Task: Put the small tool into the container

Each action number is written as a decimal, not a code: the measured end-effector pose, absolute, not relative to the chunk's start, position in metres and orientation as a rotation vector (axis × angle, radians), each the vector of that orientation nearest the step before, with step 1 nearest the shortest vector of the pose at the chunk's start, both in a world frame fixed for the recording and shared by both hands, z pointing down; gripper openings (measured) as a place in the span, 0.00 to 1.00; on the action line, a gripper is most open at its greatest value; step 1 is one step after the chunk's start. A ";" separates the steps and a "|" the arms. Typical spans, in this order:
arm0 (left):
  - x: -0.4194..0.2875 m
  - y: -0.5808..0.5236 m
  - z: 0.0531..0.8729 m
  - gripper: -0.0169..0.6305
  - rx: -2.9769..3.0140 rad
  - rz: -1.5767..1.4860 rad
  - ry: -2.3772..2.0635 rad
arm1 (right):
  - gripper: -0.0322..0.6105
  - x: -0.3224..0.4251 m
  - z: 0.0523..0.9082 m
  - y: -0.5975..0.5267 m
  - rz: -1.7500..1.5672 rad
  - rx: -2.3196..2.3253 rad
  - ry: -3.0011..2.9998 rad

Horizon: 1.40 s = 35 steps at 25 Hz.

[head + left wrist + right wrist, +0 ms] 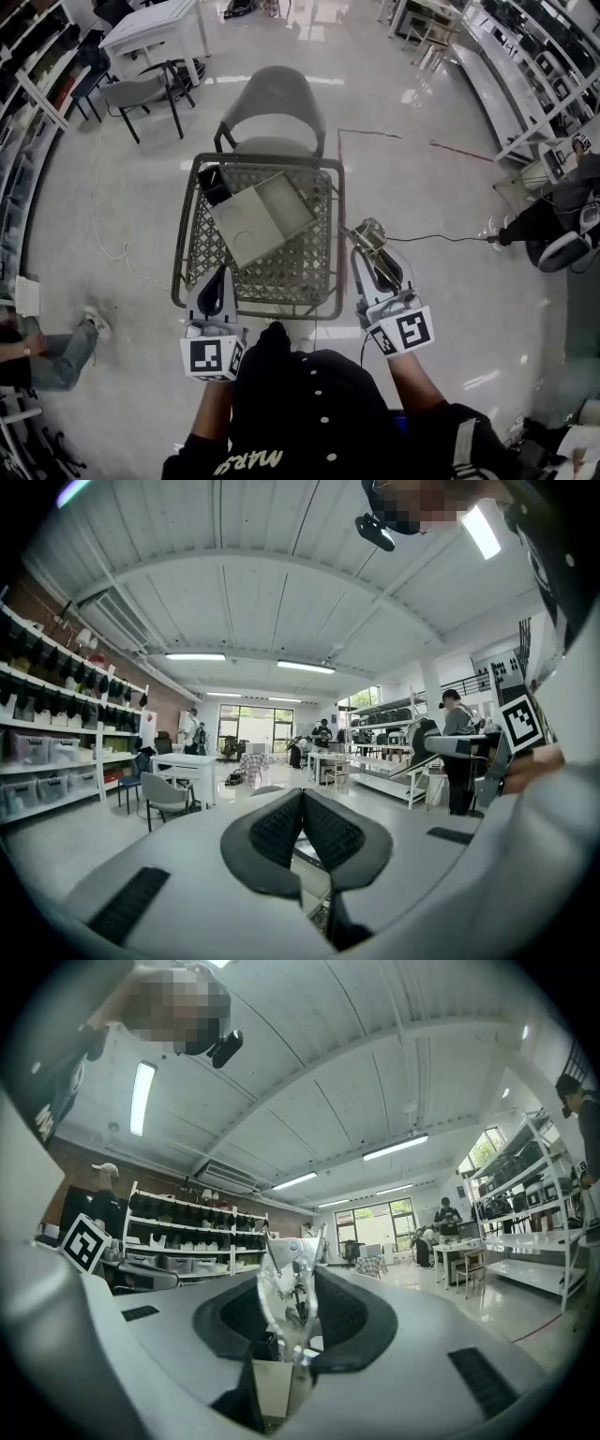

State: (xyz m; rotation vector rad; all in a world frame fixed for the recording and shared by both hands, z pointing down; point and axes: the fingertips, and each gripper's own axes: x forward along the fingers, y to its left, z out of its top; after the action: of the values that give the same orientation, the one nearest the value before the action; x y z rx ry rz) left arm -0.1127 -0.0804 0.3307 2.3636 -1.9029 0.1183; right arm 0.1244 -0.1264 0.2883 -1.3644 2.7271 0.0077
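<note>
An open grey container (pixel 262 220) lies on a metal mesh table (pixel 187 246) in front of me. My right gripper (pixel 373 251) is held just off the table's right edge, shut on a small shiny metal tool (pixel 368 232). In the right gripper view the tool (pixel 292 1279) stands upright between the dark pads (pixel 349 1321) of the right gripper (pixel 295 1312). My left gripper (pixel 218 281) hovers over the table's front left edge. In the left gripper view the left gripper (pixel 302 803) is shut, its pads (pixel 274 832) touching with nothing between them.
A grey chair (pixel 272 103) stands behind the table. A black item (pixel 214 185) sits in the table's back left corner. A cable (pixel 441 237) runs across the floor to the right, where a person (pixel 553 225) sits. Shelves line both sides of the room.
</note>
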 end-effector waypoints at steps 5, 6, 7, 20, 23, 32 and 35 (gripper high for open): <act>-0.132 -0.118 0.331 0.07 2.374 0.116 -1.878 | 0.26 0.104 0.287 -0.161 0.004 -1.384 2.728; -0.135 -0.125 0.331 0.07 2.376 0.117 -1.870 | 0.26 0.100 0.287 -0.167 0.002 -1.389 2.728; -0.138 -0.132 0.331 0.07 2.380 0.118 -1.861 | 0.26 0.096 0.287 -0.173 0.000 -1.395 2.727; -0.167 -0.211 0.332 0.07 2.469 0.129 -1.712 | 0.26 0.060 0.299 -0.237 0.033 -1.527 2.708; -0.162 -0.221 0.330 0.07 2.446 0.093 -1.693 | 0.26 0.059 0.304 -0.250 0.046 -1.537 2.737; -0.159 -0.224 0.357 0.07 2.381 0.196 -1.695 | 0.26 0.046 0.343 -0.290 0.115 -1.451 2.891; -0.154 -0.227 0.366 0.07 2.342 0.202 -1.700 | 0.26 0.037 0.362 -0.308 0.136 -1.396 2.935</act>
State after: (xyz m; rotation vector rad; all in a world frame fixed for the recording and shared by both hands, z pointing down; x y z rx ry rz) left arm -0.1540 -0.2270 0.3663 2.3420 -1.7003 0.2024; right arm 0.0367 -0.3083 0.3620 -1.3959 2.9347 0.1361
